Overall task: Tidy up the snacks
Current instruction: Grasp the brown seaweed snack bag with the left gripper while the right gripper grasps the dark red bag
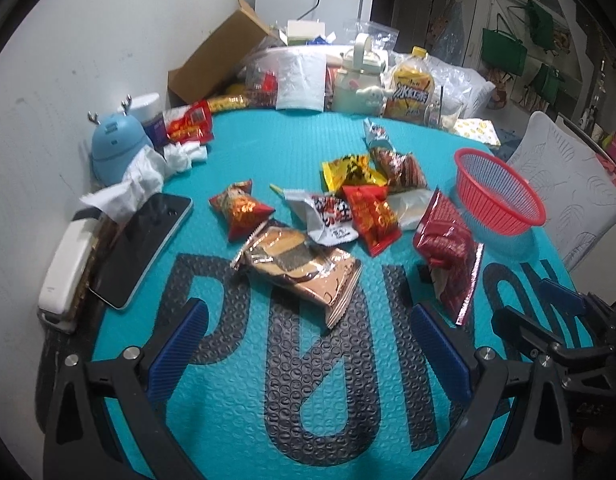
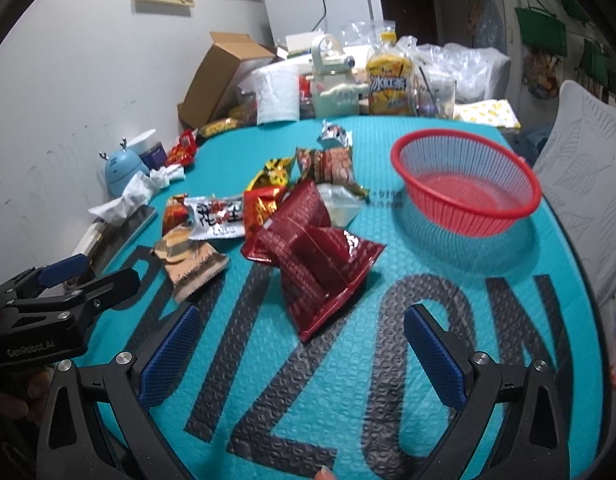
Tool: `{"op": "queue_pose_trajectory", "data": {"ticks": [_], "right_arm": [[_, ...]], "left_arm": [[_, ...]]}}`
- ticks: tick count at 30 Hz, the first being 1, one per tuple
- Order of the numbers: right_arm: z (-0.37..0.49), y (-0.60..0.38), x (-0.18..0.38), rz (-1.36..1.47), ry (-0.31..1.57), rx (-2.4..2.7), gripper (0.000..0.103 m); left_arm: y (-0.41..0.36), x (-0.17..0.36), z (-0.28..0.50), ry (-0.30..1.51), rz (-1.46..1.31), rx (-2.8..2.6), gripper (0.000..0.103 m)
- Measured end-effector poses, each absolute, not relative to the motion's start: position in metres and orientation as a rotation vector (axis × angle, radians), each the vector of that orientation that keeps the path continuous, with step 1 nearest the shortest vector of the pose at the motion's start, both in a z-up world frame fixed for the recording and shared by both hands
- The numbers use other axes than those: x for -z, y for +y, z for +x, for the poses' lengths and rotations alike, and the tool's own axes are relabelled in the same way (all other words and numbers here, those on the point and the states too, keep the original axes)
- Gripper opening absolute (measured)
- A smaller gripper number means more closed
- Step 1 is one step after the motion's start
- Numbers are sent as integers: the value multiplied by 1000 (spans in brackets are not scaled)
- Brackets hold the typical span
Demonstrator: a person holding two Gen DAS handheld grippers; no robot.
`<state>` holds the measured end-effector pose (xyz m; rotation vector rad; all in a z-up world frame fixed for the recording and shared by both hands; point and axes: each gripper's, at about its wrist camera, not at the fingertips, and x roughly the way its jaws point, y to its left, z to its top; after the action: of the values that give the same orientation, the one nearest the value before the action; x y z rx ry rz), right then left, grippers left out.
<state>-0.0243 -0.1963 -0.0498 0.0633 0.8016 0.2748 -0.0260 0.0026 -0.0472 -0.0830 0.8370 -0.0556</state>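
Several snack packets lie in a loose pile on the teal mat [image 1: 308, 420]. A dark red foil packet [image 2: 312, 256] lies nearest my right gripper [image 2: 304, 348], which is open and empty just short of it. A tan biscuit packet [image 1: 300, 268] lies just ahead of my open, empty left gripper [image 1: 312, 344]. Behind are a white peanut packet [image 1: 328, 216], a red packet [image 1: 372, 216], a yellow packet [image 1: 352, 170] and a small red one [image 1: 240, 208]. An empty red mesh basket [image 2: 468, 184] stands right of the pile; it also shows in the left wrist view [image 1: 500, 192].
A phone [image 1: 144, 248], tissues [image 1: 136, 184] and a blue deer-shaped gadget [image 1: 116, 148] lie along the left wall. A cardboard box [image 1: 220, 56], a kettle [image 1: 360, 76], a yellow bottle [image 1: 412, 88] and plastic bags crowd the table's far end. A white chair [image 2: 588, 184] stands on the right.
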Motion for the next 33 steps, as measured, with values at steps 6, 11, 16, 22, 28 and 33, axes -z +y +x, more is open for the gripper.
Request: {"op": "queue_pose_trajectory", "data": {"ticks": [6, 11, 16, 22, 28, 33], "right_arm": [[-5, -192, 63, 46, 839, -286, 103], [13, -188, 70, 20, 851, -287, 103], [34, -186, 74, -26, 862, -278, 103], [60, -184, 79, -82, 884, -310, 103], [75, -175, 83, -170, 882, -329, 103], [83, -171, 86, -187, 887, -362, 96]], "left_arm": [[7, 61, -7, 888, -108, 47, 102], [6, 67, 13, 921, -115, 38, 102], [4, 70, 32, 942, -110, 30, 102], [4, 77, 52, 970, -109, 27, 102], [6, 80, 61, 985, -110, 21, 102], [7, 80, 70, 985, -122, 16, 102]]}}
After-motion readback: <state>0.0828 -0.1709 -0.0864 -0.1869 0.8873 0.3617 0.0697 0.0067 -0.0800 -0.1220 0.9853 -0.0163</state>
